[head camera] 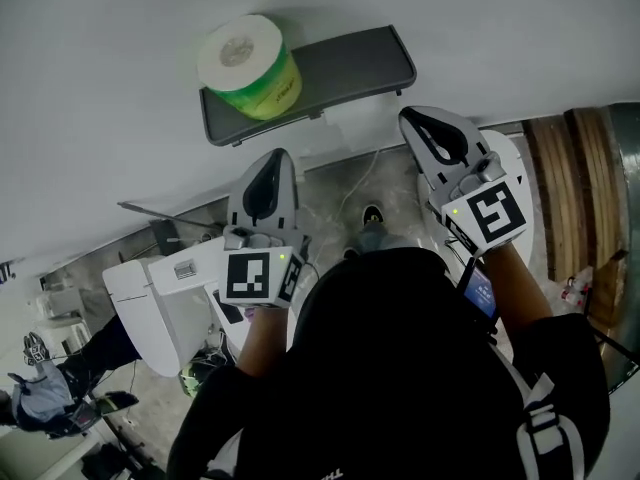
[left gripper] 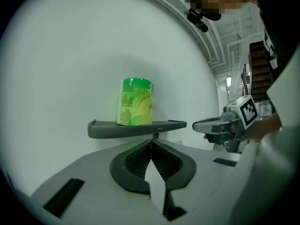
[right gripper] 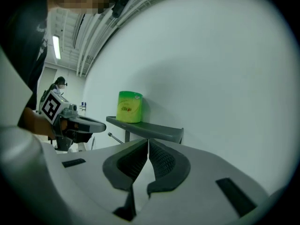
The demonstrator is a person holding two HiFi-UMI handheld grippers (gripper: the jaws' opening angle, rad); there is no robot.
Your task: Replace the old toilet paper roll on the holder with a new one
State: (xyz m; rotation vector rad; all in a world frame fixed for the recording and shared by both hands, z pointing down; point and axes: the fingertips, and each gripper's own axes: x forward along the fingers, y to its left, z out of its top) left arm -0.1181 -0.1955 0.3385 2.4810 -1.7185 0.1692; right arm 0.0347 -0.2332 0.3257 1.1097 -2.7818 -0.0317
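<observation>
A new toilet paper roll (head camera: 248, 66) in a green wrapper stands upright on the left end of a dark grey wall shelf (head camera: 350, 63). The roll (left gripper: 136, 102) and shelf (left gripper: 136, 127) lie straight ahead in the left gripper view, and the roll (right gripper: 129, 107) also shows in the right gripper view. A thin metal rod (right gripper: 115, 138) sticks out under the shelf (right gripper: 150, 128). My left gripper (head camera: 278, 158) (left gripper: 151, 142) is shut and empty, short of the shelf. My right gripper (head camera: 412, 120) (right gripper: 148, 142) is shut and empty too, below the shelf's right end.
The shelf hangs on a plain white wall (head camera: 120, 118). A white toilet unit (head camera: 160, 298) stands lower left, another white fixture (head camera: 520, 168) at right, beside wooden steps (head camera: 570, 168). A person (head camera: 60, 378) is at the lower left.
</observation>
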